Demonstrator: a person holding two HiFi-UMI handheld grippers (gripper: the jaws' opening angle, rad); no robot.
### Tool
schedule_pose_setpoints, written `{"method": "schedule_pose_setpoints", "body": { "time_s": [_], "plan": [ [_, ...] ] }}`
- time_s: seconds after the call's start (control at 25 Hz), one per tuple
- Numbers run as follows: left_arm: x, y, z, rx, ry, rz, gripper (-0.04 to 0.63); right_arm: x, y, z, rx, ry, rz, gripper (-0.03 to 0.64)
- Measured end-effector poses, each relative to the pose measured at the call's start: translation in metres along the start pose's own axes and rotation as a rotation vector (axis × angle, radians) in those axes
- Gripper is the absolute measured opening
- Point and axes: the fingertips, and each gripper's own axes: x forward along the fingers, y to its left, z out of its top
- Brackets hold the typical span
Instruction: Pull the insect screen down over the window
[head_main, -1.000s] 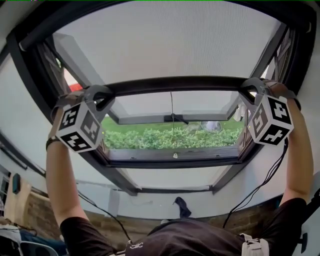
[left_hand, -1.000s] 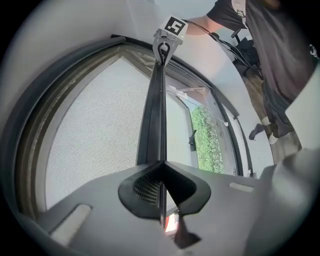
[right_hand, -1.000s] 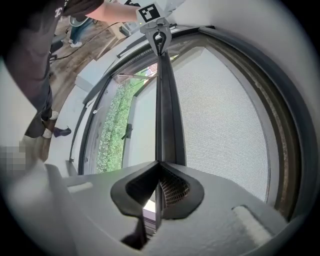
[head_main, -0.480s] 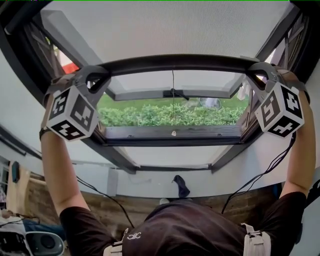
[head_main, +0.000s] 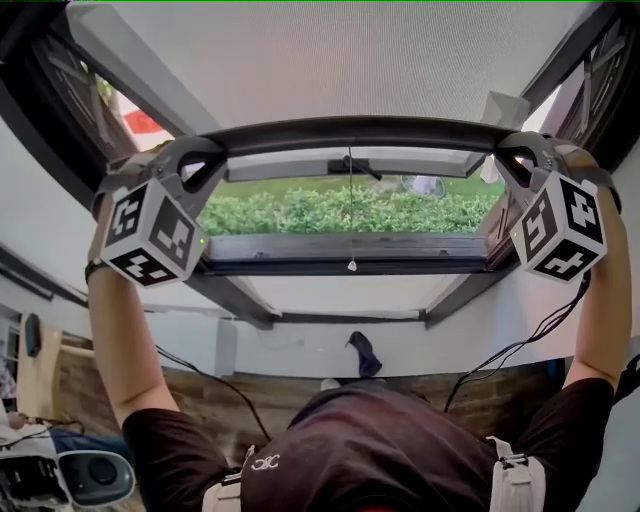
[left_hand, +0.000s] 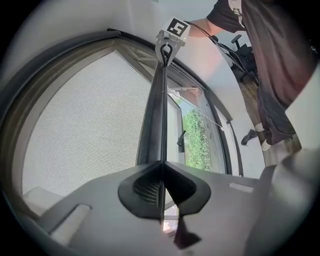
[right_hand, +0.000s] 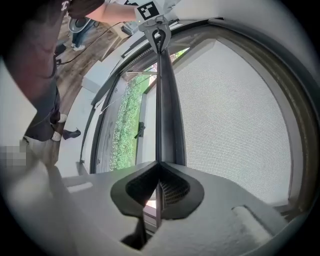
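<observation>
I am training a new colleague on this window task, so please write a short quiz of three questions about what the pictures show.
1. True or false: the left gripper and the right gripper are both shut on the dark pull bar.
2. What shows through the gap below the bar? A) a street B) a green hedge C) a closed curtain
3. Does the insect screen cover the whole window?

Key: 1 true; 2 B; 3 no, a gap remains.
</observation>
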Motion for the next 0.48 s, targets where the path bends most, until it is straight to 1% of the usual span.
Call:
{"method": "schedule_pose_setpoints", "body": {
  "time_s": [0.08, 0.2, 0.48],
  "plan": [
    [0.003, -0.008, -0.001, -0.009, -0.001, 0.001, 0.03, 0.003, 0.008, -0.001, 0.003, -0.002, 0.003, 0.015],
    [0.005, -0.011, -0.001, -0.024, -0.002, 0.02, 0.031, 0.005, 0.011, -0.003, 0.01, -0.002, -0.016, 0.015],
    [0.009, -0.016, -0.002, -0.034, 0.007, 0.02, 0.031, 0.008, 0.016, -0.003, 0.013, 0.002, -0.015, 0.015]
  ]
}}
